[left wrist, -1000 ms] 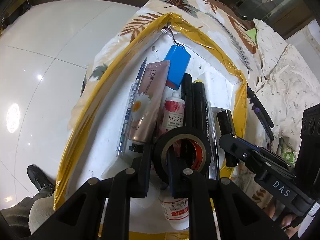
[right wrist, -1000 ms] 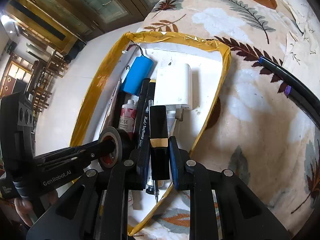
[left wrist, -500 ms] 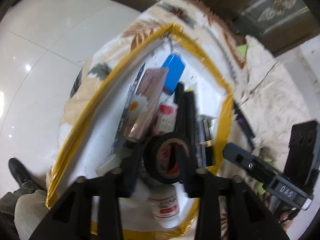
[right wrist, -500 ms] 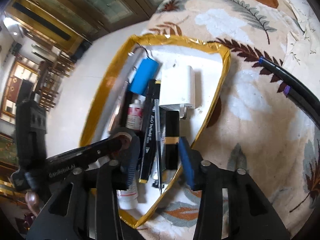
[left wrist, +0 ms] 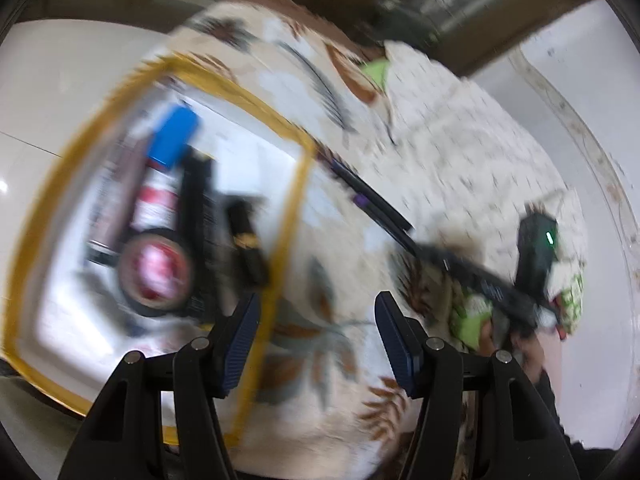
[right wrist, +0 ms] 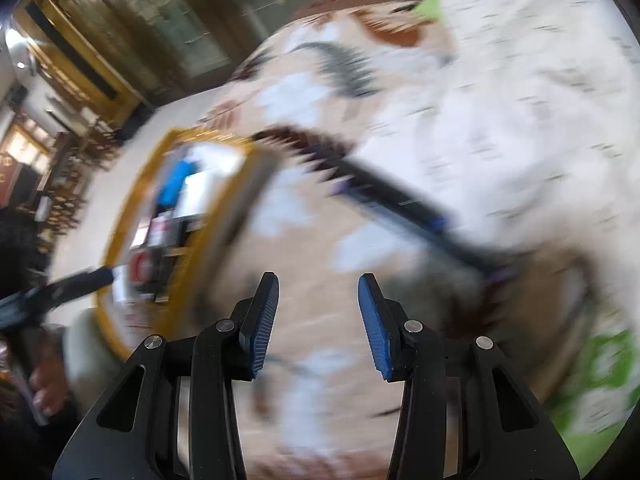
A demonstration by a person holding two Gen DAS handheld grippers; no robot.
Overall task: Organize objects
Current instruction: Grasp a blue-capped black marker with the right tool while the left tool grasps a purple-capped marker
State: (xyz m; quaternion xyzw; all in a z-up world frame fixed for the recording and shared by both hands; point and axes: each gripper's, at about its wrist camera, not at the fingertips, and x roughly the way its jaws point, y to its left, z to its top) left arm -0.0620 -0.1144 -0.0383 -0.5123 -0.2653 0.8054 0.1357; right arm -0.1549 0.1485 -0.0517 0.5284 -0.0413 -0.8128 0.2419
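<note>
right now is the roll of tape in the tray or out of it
In the tray. The roll of tape lies inside the yellow-edged tray, clear of the open left tongs.

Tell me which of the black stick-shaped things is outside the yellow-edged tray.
The long pen with the purple band, lying on the leaf-print cloth right of the tray; the other black sticks lie inside it.

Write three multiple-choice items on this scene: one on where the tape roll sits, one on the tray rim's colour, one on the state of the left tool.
1. The black tape roll lies:
A. inside the tray
B. on the floor
C. in the left tool

2. The tray rim is:
A. red
B. yellow
C. green

3. The left tool is:
A. shut on a pen
B. shut on the tape roll
C. open, empty

Answers: A, the roll rests among the tray's items; B, yellow tape edges the tray; C, only patterned cloth shows between its fingers.
</note>
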